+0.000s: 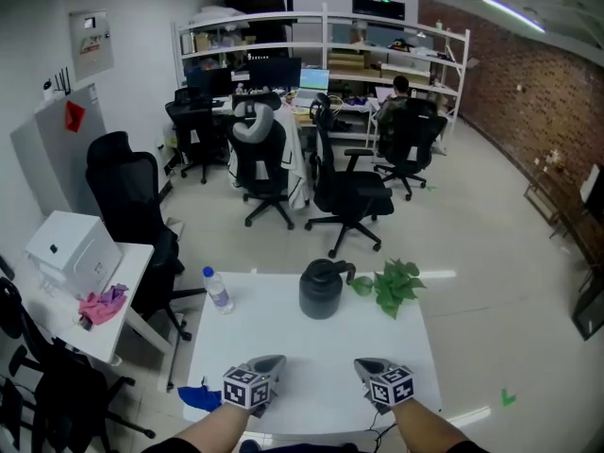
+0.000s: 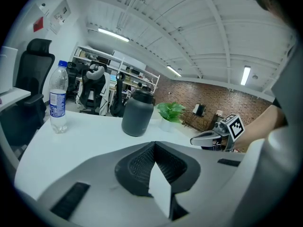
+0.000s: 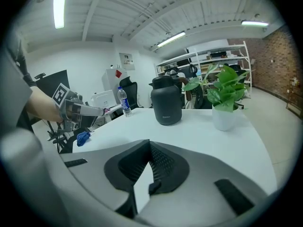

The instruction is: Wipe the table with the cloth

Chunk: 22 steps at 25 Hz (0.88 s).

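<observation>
Cloth [image 1: 200,396], blue, is lying bunched at the 7 o'clock corner of the white surface [image 1: 311,347], at 8 o'clock from the left gripper [image 1: 272,360], while it and the right gripper [image 1: 364,366] are hovering over the near edge, each with jaws pressing together on nothing.

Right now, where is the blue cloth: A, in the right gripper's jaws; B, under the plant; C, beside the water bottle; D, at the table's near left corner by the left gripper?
D: the blue cloth lies at the near left corner of the table, just left of the left gripper.
</observation>
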Each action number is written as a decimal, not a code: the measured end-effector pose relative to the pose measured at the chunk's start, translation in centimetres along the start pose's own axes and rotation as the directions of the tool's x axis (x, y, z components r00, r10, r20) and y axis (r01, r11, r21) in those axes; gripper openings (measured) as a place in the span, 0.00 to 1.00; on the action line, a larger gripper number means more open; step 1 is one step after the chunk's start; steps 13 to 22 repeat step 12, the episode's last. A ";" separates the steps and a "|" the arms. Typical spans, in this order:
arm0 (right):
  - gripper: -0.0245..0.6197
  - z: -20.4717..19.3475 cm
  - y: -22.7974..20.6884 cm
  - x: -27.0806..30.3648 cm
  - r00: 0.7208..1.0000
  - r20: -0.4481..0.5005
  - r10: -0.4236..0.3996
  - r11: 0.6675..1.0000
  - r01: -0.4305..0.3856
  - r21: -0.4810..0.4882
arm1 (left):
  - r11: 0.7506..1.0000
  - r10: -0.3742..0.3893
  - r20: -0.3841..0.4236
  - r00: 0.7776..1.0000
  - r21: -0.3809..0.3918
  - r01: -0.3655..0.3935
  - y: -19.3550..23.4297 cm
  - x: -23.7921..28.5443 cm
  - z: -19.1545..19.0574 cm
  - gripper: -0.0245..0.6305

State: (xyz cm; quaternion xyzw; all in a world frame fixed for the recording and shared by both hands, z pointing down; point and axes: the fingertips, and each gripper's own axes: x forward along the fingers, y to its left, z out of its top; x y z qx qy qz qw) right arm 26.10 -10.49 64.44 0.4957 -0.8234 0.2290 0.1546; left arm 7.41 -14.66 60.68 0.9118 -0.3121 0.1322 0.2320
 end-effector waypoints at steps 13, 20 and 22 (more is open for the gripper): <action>0.04 -0.1 0.5 -0.2 1.000 -0.007 0.009 1.000 -0.009 -0.017 | 1.000 -0.006 -0.005 1.000 0.003 0.006 -0.4 -0.4 -0.4 0.04; 0.04 -0.1 0.5 -0.2 1.000 -0.007 0.009 1.000 -0.009 -0.017 | 1.000 -0.006 -0.005 1.000 0.003 0.006 -0.4 -0.4 -0.4 0.04; 0.04 -0.1 0.5 -0.2 1.000 -0.007 0.009 1.000 -0.009 -0.017 | 1.000 -0.006 -0.005 1.000 0.003 0.006 -0.4 -0.4 -0.4 0.04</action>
